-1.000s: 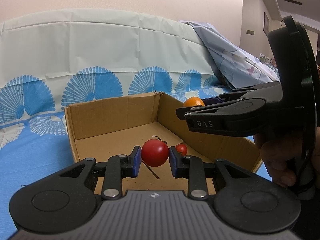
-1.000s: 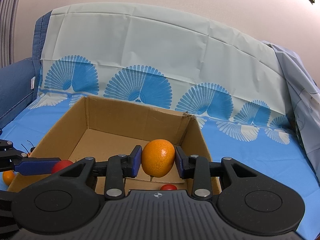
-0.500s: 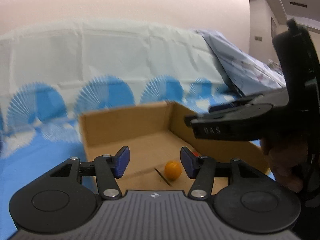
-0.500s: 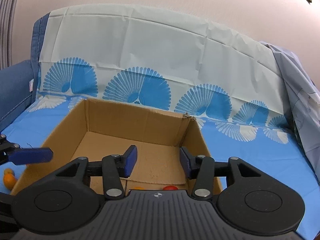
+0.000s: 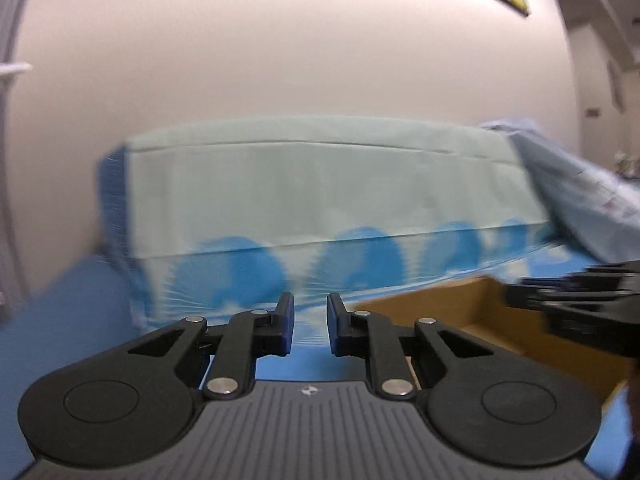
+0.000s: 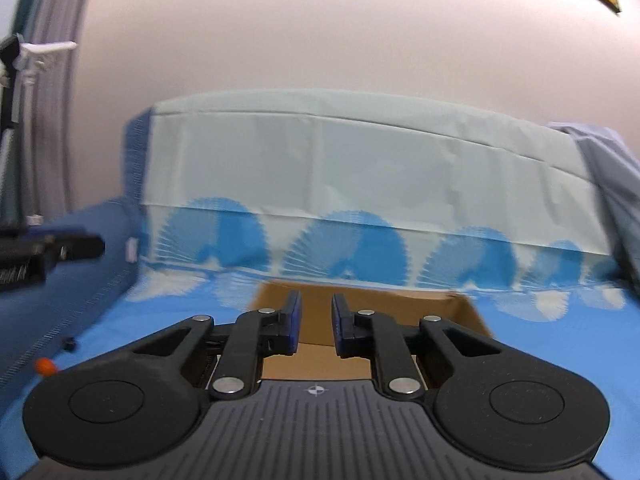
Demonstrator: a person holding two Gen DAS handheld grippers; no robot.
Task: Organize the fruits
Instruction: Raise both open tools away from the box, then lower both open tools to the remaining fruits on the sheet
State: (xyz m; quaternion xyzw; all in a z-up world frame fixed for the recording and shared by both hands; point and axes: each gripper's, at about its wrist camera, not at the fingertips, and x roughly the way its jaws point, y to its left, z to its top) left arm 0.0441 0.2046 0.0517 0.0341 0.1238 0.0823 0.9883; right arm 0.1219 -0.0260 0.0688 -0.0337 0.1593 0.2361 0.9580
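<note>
Here the bed [image 6: 168, 360], spread with a blue fan-print sheet [image 6: 360, 248], carries everything; the box [image 6: 464, 312] stands out in the middle of the spread, well short of the headboard edge, and any fruit in it is hidden below both views; one small orange fruit [image 6: 45, 366] lies loose on the sheet toward the bed's left edge, well apart from the box. The right gripper [image 6: 316, 330] hangs over the box's near wall, jaws drawn narrow with nothing between them; the left gripper [image 5: 310, 330] sits off the box's left side over bare sheet, jaws likewise narrow and empty. The step, as I judge it, is going after the next loose fruit; it is best done by spreading the jaws before coming down and straddling the fruit squarely, since it will roll on soft cloth. Room is ample to the left; the box wall and the other gripper crowd the right.
</note>
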